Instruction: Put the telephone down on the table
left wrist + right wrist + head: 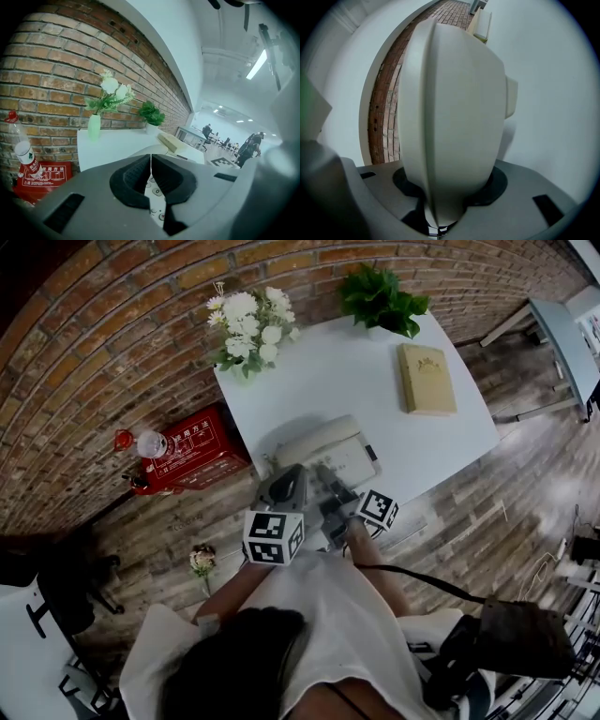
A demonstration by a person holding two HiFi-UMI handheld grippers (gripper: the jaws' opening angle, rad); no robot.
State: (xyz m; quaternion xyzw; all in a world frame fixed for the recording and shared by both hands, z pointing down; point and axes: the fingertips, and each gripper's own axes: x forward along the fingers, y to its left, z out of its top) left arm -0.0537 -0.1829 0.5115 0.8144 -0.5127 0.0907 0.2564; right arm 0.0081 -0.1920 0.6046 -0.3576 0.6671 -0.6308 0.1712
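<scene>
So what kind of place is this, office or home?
Probably an open-plan office: a white table by a brick wall, a desk telephone, and more desks with people under strip lights.

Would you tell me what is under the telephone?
The white table lies under the telephone. Its near end is covered by the right gripper, so contact there cannot be seen.

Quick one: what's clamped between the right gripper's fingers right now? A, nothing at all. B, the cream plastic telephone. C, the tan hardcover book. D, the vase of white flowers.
B: in the right gripper view the cream plastic telephone fills the right gripper, whose dark fingers press against its sides.
</scene>
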